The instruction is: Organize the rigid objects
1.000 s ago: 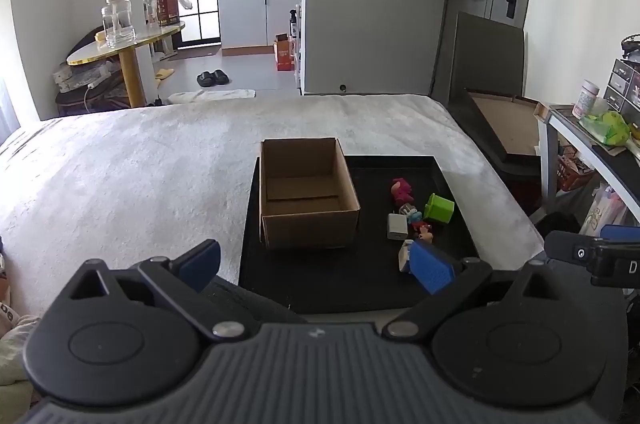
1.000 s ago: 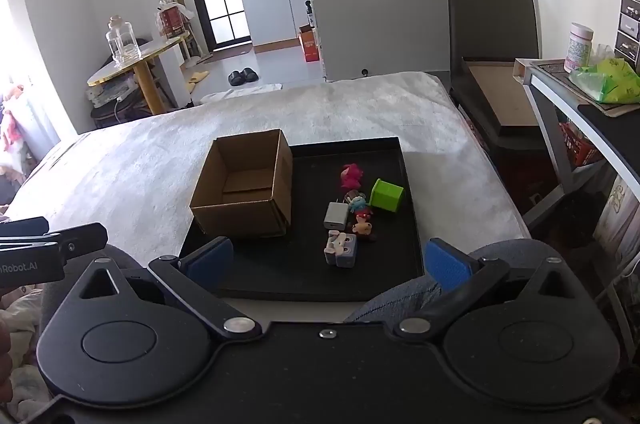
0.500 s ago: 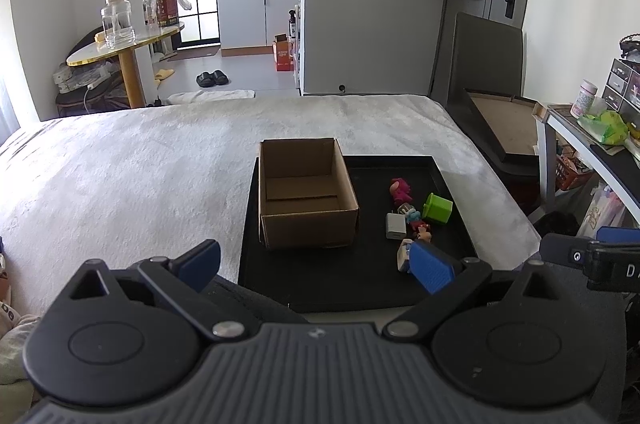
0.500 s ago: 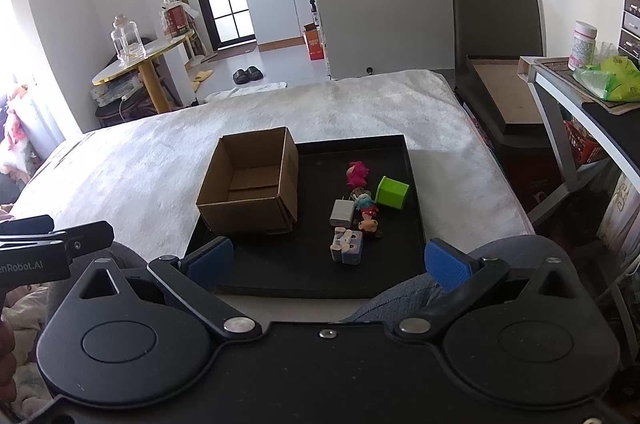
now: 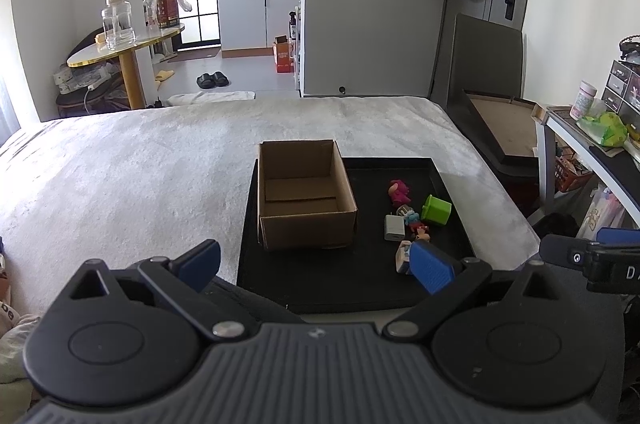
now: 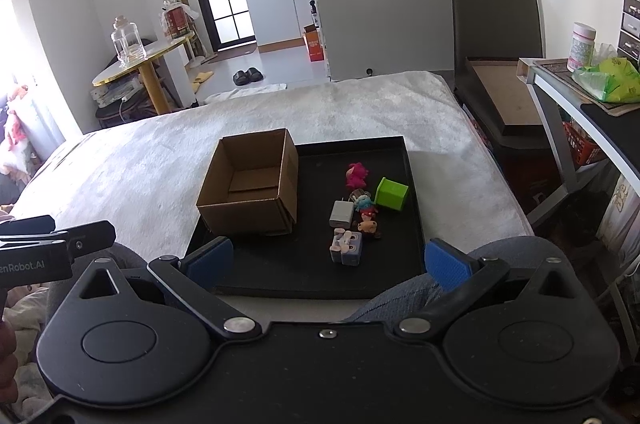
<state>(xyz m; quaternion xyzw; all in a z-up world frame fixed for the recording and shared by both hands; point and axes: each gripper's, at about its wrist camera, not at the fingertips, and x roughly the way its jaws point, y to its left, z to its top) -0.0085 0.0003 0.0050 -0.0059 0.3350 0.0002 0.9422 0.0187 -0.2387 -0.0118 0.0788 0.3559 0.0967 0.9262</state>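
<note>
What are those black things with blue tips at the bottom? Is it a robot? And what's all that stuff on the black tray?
It's not a robot. A person holds a grabbing tool in each hand, and each tool has a camera looking out along its two blue-tipped fingers. One picture is from the left tool, the other from the right tool. Both are open and hold nothing. On the bed lies a black tray. On it stand an empty cardboard box, a green cube, a pink toy, a white charger and a few small figures.
</note>
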